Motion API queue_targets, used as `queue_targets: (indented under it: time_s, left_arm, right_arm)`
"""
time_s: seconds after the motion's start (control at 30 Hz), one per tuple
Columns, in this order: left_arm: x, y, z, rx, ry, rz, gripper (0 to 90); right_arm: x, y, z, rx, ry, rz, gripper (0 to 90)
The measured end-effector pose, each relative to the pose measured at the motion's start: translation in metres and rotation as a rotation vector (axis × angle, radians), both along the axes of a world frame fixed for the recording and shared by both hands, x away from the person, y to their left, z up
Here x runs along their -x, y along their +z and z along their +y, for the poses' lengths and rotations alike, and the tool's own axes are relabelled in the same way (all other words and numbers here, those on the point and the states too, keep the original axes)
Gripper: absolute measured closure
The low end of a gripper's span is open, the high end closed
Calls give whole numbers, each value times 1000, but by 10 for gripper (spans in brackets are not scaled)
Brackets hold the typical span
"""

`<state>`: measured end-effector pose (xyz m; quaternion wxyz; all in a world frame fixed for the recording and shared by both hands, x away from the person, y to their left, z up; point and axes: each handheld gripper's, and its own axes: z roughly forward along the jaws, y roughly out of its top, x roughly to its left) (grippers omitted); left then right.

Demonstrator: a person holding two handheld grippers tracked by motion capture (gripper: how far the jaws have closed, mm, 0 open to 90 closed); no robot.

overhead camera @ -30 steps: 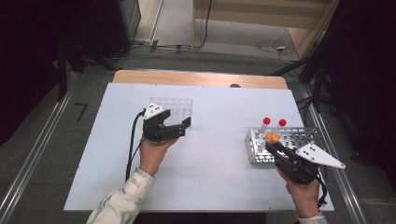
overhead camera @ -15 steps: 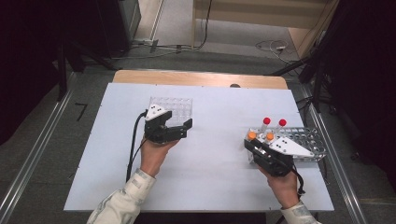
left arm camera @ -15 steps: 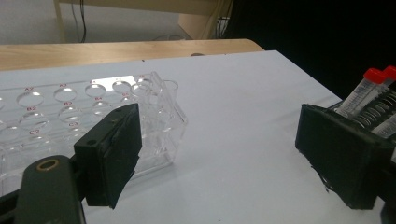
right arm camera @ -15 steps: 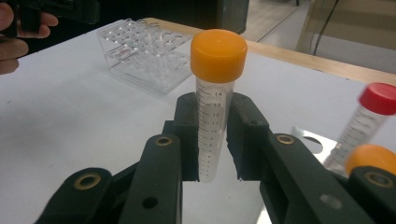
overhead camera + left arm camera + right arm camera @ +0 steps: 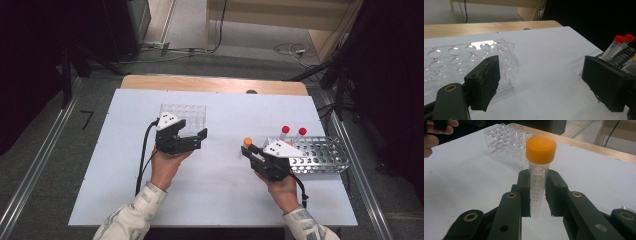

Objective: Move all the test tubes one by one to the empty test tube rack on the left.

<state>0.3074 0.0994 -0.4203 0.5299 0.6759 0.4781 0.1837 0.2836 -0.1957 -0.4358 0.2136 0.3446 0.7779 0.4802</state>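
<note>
- My right gripper [image 5: 251, 150] is clamped on an orange-capped tube [image 5: 538, 173]; in the right gripper view both pads press its clear, graduated wall below the cap, and it stands upright between them.
- In the high view I see the tube [image 5: 247, 142] over the white table [image 5: 220, 195], just left of the metal rack [image 5: 320, 155] and apart from it.
- Two red-capped tubes [image 5: 293, 132] stand upright in the far left end of the metal rack, side by side.
- My left gripper [image 5: 192, 137] has its jaws well apart with nothing between them; in the left gripper view the two black pads [image 5: 484, 85] stand wide, bare table between them.
- The left gripper sits just in front of the clear rack [image 5: 184, 116], its near jaw close beside the rack's front right corner; I cannot tell whether it touches.
- The clear rack [image 5: 461, 60] holds rows of round wells with red labels; those I can see are empty.
- In the right gripper view the clear rack [image 5: 504, 143] lies beyond the tube, well apart from it, with my left hand [image 5: 434, 137] at the top left edge.
- The two racks are well apart, clear one at left centre, metal one at right; the held tube is between them, nearer the metal one.
- A wooden board [image 5: 215, 84] runs along the far edge of the table.
</note>
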Motion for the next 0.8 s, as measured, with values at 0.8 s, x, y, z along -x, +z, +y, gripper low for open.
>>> queue_targets:
  time_s: [0.8]
  left_arm:
    - [10, 1, -20, -20, -101, -28, 311]
  right_arm:
    - [-23, -12, 65, 35, 56, 44, 720]
